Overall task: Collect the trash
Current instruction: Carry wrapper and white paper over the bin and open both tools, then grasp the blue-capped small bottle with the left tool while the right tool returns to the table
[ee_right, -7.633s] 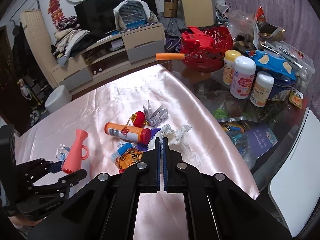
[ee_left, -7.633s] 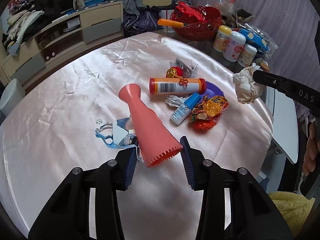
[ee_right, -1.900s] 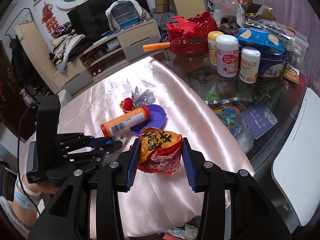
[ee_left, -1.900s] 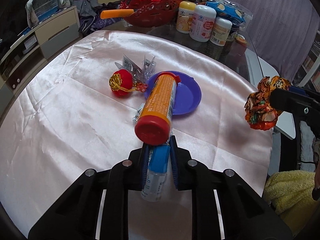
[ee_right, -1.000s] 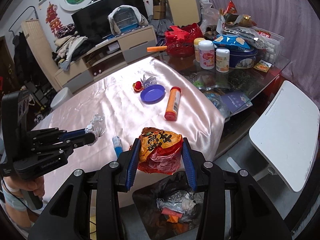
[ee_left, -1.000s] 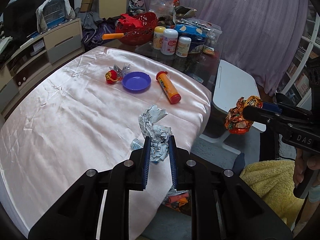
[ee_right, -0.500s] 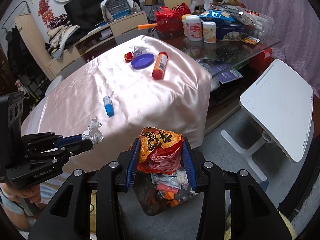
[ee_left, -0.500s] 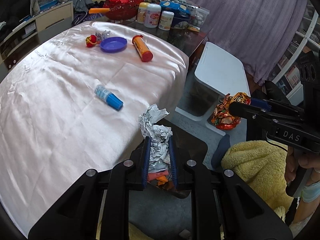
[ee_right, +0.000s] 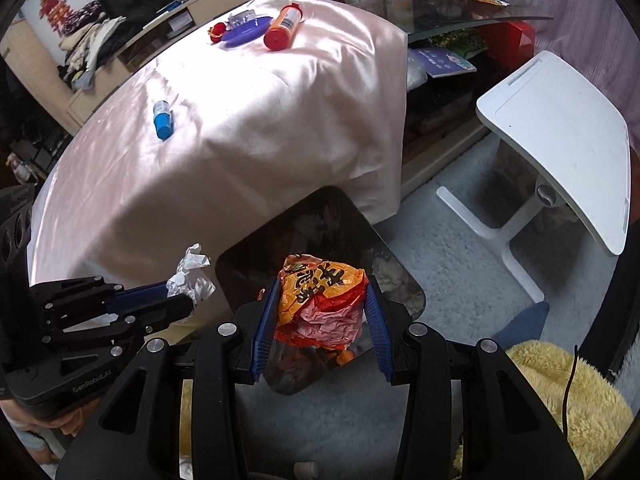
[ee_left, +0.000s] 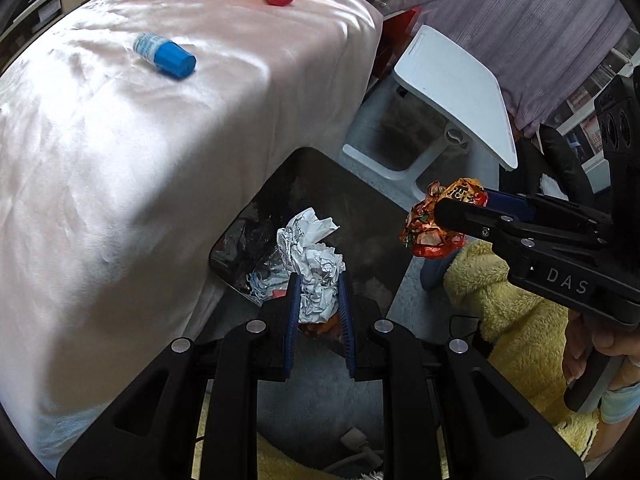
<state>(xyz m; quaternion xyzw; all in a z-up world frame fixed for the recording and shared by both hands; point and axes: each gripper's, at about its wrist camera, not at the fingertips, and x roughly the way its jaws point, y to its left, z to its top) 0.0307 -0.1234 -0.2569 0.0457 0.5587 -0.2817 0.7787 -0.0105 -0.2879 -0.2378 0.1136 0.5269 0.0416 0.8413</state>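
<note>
1. Satin-pink cloth covered the big desk (ee_right: 248, 128), and what was left up there sat well apart from the action: an orange tube (ee_right: 282, 28), a purple dish (ee_right: 245, 29) with a small red ornament (ee_right: 216, 31) beside it, and a blue-capped bottle (ee_right: 162, 117) nearer the edge.
2. Down on the floor beside the desk stood the dark trash bin (ee_right: 320, 232), lined in black, with scraps already inside.
3. Over that bin hung the right tool (ee_right: 322, 320), clenched on the crumpled orange-and-red snack wrapper (ee_right: 320, 300). The pads pressed its two sides and the foil bulged up between them.
4. I judged that wrapper light, crackly and springy; it would likely puff out once let go, so a hold across its bunched middle looked safest, and a drop from just above the rim would keep it from drifting.
5. Smaller again, the left tool (ee_left: 318, 312) was shut tight on a wad of white crumpled paper (ee_left: 314, 264), also above the bin's mouth.
6. That paper looked feather-light and soft, easily crushed and hard to damage; it might cling to the ridged blue pads (ee_left: 292, 312), so a wide release seemed wise.
</note>
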